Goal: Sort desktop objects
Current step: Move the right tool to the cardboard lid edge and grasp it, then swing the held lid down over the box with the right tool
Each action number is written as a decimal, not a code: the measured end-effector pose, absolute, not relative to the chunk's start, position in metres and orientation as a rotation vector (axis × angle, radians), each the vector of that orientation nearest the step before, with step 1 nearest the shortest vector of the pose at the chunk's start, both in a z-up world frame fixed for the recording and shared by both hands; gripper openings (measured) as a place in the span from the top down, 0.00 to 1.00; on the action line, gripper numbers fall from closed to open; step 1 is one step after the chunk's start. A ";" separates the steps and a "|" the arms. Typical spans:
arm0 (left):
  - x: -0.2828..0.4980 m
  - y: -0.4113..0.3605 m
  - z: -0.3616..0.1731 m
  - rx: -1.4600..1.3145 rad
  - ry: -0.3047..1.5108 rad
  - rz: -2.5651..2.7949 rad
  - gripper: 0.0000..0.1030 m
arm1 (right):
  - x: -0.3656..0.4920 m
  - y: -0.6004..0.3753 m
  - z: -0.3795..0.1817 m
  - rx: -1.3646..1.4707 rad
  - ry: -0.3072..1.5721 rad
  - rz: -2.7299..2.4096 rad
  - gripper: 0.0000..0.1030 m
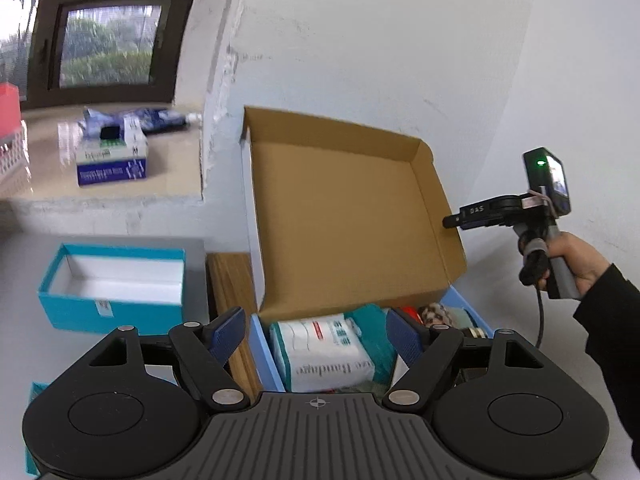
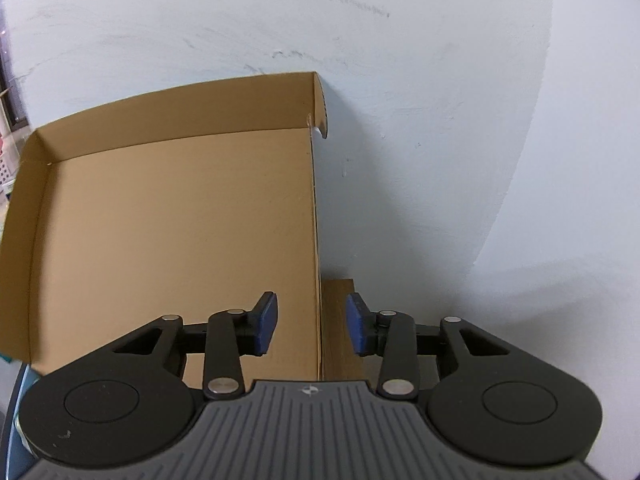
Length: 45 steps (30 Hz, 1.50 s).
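Item: cardboard box (image 1: 348, 216), blue-sided, far centre against the wall; lid (image 2: 180, 240) upright, hinge line running left to right, free edge pointing up. Contents: bandage pack (image 1: 324, 356), soft and light. Lid likely thin, stiff, bendable; take its right side flap. Your right gripper (image 2: 312, 322) straddles that flap, fingers apart; your left gripper (image 1: 316, 336) hangs wide, empty
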<state>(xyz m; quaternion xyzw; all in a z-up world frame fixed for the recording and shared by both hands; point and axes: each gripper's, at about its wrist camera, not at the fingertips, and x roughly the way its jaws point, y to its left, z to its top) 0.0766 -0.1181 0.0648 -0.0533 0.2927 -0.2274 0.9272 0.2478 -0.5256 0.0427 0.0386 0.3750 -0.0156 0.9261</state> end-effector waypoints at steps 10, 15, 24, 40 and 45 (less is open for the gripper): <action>0.076 -0.124 0.081 -0.099 0.563 -0.402 0.20 | 0.267 -0.534 0.037 0.079 0.778 -0.005 0.98; 0.076 -0.129 0.082 -0.079 0.559 -0.378 0.20 | 0.253 -0.539 0.038 0.083 0.732 0.019 0.98; 0.066 -0.146 0.077 -0.048 0.541 -0.327 0.25 | 0.187 -0.544 0.043 0.074 0.648 0.063 0.98; 0.027 -0.164 0.097 -0.012 0.416 -0.201 0.71 | 0.104 -0.549 0.015 0.047 0.627 0.116 0.97; 0.014 -0.171 0.102 -0.018 0.386 -0.181 0.80 | 0.085 -0.550 0.003 0.032 0.632 0.123 0.97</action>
